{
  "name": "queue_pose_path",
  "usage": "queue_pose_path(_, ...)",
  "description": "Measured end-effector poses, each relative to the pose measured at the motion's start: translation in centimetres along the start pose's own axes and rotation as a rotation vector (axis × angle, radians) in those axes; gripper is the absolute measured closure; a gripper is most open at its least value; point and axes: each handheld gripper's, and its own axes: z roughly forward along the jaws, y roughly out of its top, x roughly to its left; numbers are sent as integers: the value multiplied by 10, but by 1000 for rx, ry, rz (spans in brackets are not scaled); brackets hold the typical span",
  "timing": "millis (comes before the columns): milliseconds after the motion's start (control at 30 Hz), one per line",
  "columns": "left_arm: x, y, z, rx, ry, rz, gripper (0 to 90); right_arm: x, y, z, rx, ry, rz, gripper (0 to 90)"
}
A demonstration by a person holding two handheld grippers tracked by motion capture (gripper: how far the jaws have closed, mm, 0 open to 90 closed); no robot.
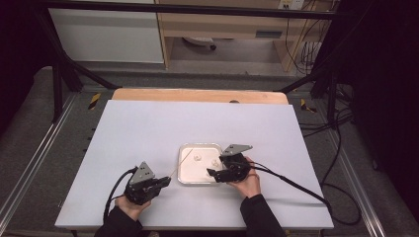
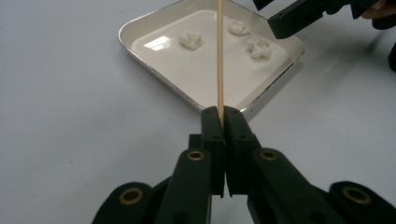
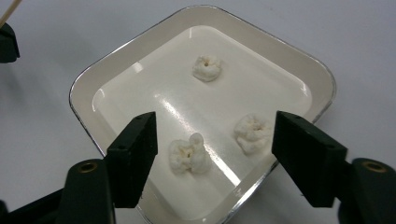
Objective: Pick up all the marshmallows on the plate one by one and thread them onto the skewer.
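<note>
Black right tongs (image 3: 212, 154) poised over tray (image 3: 88, 84); left tongs (image 2: 223, 116) gripping skewer (image 2: 220, 56)

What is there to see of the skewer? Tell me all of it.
The skewer is a thin, straight, pale stick that looks like bamboo or wood. The left gripper is shut on its near end, the jaws pressed flat against it. From there it runs out over the tray, its far part above the three white lumps without touching any that I can see. Its tip is cut off at the top of the left gripper view, and nothing is threaded on the visible length.
</note>
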Motion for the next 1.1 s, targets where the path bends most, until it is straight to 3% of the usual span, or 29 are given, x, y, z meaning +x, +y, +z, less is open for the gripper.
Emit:
queue_pose_path(400, 0, -1, 1, 3, -4, -2, 881, 4, -9, 13, 51, 44, -25, 502)
queue_pose_path(800, -1, -1, 2, -6, -8, -12, 881, 6, -11, 15, 37, 43, -60, 647)
queue_pose_path(967, -2, -1, 1, -9, -12, -12, 881, 5, -10, 14, 43, 45, -38, 671)
queue_pose_path(1100, -2, -1, 1, -15, -9, -11, 881, 2, -5, 7, 30, 77, 3, 674)
